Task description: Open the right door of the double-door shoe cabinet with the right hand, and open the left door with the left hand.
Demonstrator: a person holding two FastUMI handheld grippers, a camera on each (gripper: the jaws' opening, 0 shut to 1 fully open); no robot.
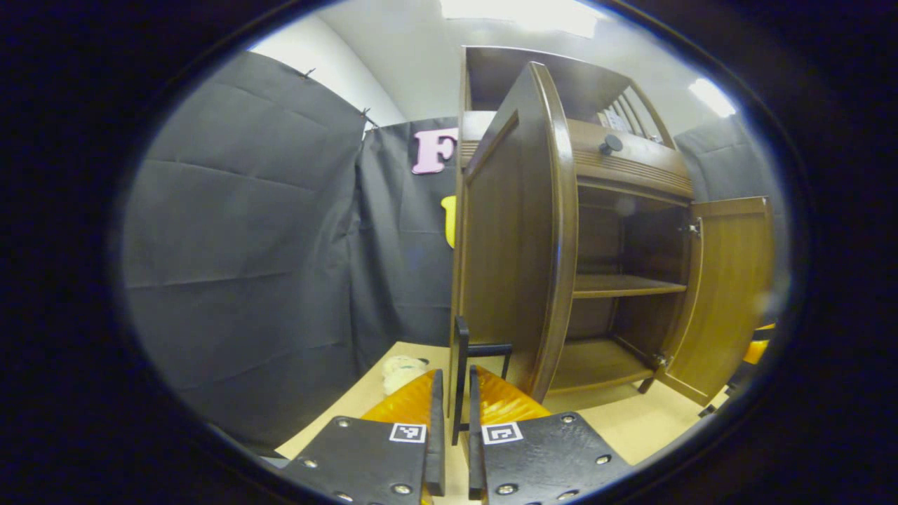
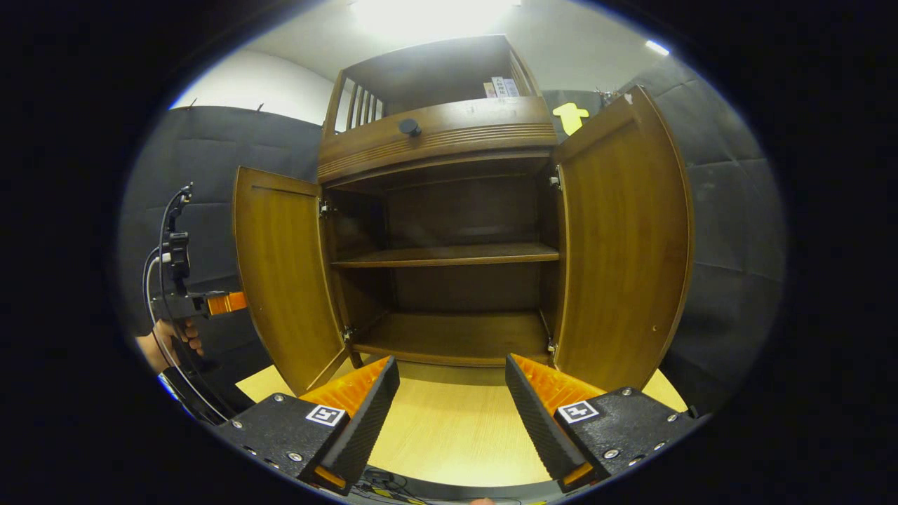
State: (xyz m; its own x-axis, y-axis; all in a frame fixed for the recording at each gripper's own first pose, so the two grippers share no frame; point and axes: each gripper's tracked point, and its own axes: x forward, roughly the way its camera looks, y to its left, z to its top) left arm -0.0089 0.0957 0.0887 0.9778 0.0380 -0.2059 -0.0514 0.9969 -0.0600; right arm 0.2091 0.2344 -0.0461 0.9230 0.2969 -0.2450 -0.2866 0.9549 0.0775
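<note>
The brown wooden shoe cabinet (image 2: pixel 449 151) stands with both doors swung open. In the left gripper view I see the left door (image 1: pixel 519 231) edge on, and my left gripper (image 1: pixel 456 375) is shut on its black bar handle (image 1: pixel 461 351). The right door (image 1: pixel 729 294) stands wide open farther right. In the right gripper view the left door (image 2: pixel 280 273) and right door (image 2: pixel 624 245) flank the bare shelves. My right gripper (image 2: pixel 452 361) is open, centred in front of the cabinet and touching nothing. A hand (image 2: pixel 168 337) holds the left gripper (image 2: pixel 224 303) behind the left door.
The cabinet rests on a pale wooden table (image 2: pixel 449 428). Above the doors is a drawer with a round dark knob (image 2: pixel 409 127), and small items (image 2: pixel 501 87) stand on the top shelf. A cream soft object (image 1: pixel 401 370) lies on the table left of the left door.
</note>
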